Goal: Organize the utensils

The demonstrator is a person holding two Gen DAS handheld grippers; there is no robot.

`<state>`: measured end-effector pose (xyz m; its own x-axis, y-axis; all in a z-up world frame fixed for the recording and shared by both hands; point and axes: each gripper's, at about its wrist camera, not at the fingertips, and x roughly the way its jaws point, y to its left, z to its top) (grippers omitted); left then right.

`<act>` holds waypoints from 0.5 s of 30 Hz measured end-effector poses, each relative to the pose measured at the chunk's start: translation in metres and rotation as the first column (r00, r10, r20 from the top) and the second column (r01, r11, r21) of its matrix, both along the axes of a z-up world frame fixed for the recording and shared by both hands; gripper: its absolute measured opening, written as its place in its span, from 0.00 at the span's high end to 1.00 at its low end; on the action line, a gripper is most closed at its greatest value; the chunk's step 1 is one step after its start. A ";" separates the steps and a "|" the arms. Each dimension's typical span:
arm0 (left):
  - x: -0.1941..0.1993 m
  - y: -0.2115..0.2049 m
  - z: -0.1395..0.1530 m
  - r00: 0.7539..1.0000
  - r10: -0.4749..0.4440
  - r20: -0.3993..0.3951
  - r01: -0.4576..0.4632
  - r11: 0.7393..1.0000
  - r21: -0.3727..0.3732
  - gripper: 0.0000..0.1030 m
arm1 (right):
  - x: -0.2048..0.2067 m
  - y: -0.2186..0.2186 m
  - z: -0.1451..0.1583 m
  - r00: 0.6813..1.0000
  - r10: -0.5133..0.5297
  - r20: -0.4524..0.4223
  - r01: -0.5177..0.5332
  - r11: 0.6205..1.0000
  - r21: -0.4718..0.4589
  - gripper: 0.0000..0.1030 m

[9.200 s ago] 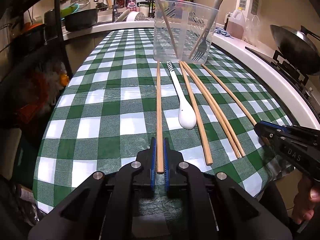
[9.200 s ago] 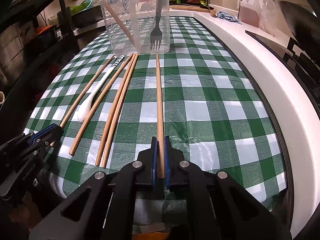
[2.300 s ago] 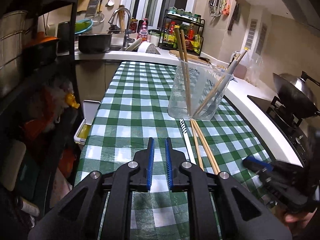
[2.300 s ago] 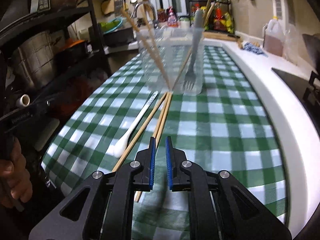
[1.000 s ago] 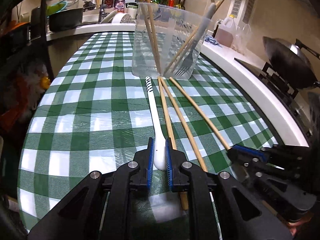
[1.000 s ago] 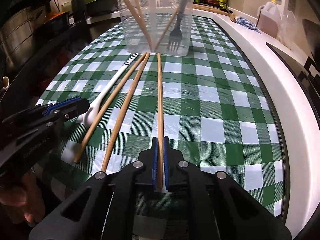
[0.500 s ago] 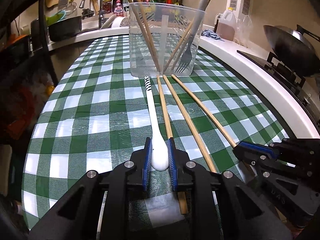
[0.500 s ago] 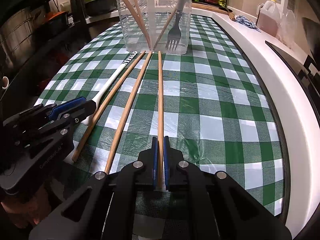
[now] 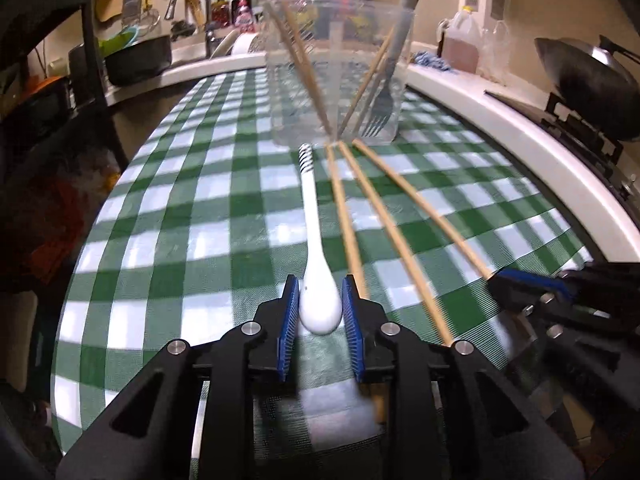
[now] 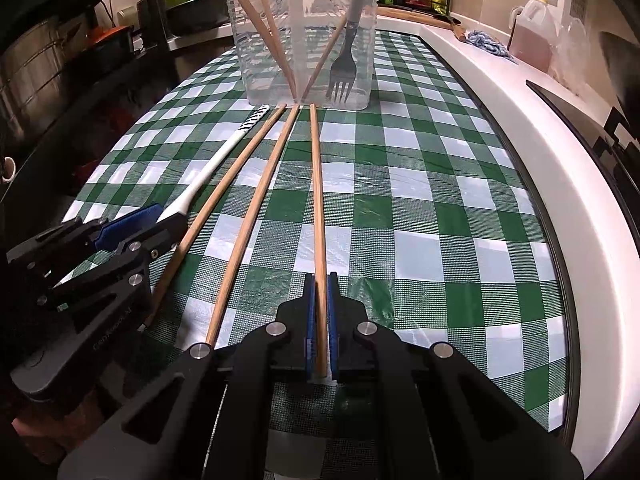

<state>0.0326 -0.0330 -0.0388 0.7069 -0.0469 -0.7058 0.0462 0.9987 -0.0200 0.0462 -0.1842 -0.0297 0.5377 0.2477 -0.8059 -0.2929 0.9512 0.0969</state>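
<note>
Left wrist view: left gripper spread around the bowl of the white long-handled ceramic spoon, flat on the green-checked tablecloth. Probably glossy, slippery, brittle; better taken at the narrower neck.

Right wrist view: right gripper clamped on the near end of a long wooden chopstick. Light, stiff, likely to pivot.

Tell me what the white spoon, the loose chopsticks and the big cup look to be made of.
White spoon: likely glazed ceramic or melamine; smooth, glossy, with a striped handle end.
Chopsticks: apparently bamboo or wood; matte tan, uncoated look.
Cup: clear plastic, probably; see-through, slightly cloudy walls show the fork inside.
</note>
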 end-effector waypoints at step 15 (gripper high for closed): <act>-0.014 0.027 0.000 0.999 0.050 0.007 -0.050 0.998 -0.048 0.78 | -0.003 -0.008 -0.001 0.997 -0.074 0.023 0.074 0.997 -0.011 0.95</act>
<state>0.0191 -0.0064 -0.0385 0.7152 -0.0451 -0.6975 -0.0033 0.9977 -0.0679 0.0433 -0.1921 -0.0311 0.5724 0.1973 -0.7959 -0.2239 0.9713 0.0798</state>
